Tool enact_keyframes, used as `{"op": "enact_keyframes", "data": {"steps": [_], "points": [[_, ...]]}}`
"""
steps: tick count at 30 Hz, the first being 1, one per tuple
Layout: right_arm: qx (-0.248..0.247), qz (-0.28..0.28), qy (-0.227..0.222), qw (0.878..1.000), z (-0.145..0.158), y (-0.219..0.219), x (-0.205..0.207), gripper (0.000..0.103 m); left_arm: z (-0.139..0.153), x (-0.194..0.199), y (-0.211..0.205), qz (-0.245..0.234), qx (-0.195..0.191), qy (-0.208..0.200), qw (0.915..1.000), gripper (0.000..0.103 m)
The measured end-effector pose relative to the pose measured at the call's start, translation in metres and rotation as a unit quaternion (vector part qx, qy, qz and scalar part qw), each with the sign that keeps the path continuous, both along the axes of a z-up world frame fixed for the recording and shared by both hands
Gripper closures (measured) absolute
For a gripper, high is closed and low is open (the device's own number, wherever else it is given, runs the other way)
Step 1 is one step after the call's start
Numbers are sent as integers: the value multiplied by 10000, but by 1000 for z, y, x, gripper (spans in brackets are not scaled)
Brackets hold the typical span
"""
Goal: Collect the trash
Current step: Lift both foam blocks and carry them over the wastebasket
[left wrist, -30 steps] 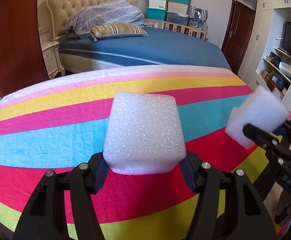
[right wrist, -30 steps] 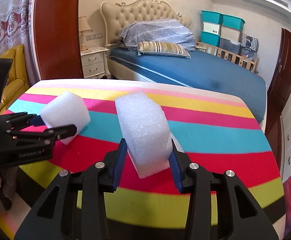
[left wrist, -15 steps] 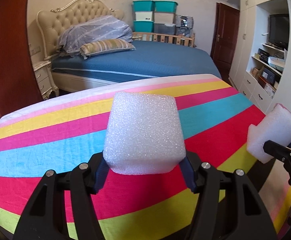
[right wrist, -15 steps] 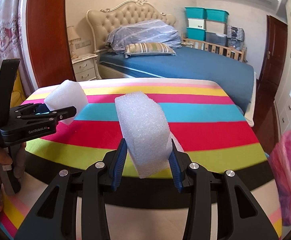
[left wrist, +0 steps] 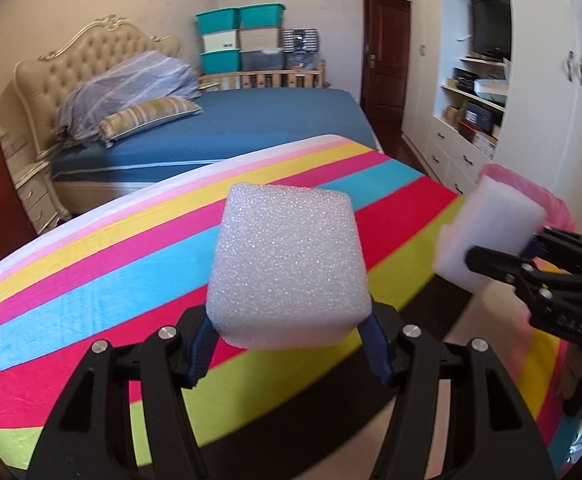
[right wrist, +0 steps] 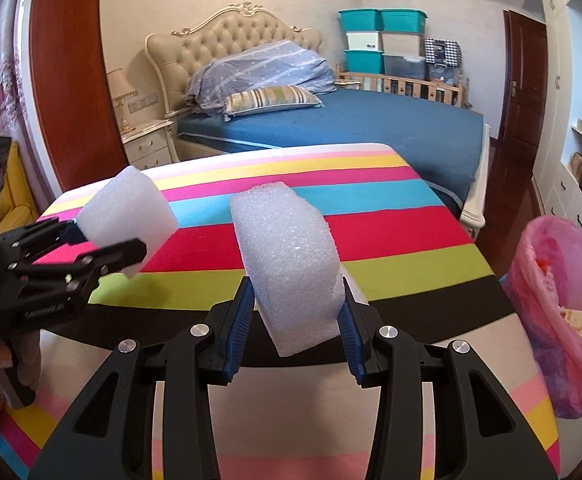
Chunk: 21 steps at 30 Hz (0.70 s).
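In a bedroom, above a rainbow-striped table (right wrist: 371, 236), the left gripper (left wrist: 287, 336) and right gripper (right wrist: 295, 320) each clamp a white foam block (left wrist: 287, 268) (right wrist: 291, 256), neither yet dropped into the nearby pink-lined bin (right wrist: 563, 280).

Both wrist views look forward and down across the striped table (left wrist: 91, 288) toward the bed (right wrist: 391, 128) at twelve o'clock, each catching the other's gripper.
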State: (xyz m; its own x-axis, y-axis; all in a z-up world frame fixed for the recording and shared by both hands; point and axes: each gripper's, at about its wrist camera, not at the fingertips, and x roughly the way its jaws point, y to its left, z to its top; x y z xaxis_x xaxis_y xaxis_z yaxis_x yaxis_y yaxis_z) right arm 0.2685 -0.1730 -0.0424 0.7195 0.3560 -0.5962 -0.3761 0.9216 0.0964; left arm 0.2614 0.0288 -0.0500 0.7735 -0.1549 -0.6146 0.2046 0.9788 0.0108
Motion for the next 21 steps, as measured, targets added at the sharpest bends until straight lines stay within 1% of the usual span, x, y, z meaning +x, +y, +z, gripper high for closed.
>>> {"op": "enact_keyframes", "data": {"steps": [8, 14, 21], "points": [[215, -196, -29, 9996, -1, -29, -6, 63, 0, -11, -43, -344, 61, 29, 9994, 43], [308, -331, -121, 9989, 0, -51, -14, 63, 2, -9, -78, -588, 70, 30, 9982, 43], [437, -562, -201, 9973, 4, -82, -21, 63, 1, -5, -119, -932, 199, 50, 9954, 43]]}}
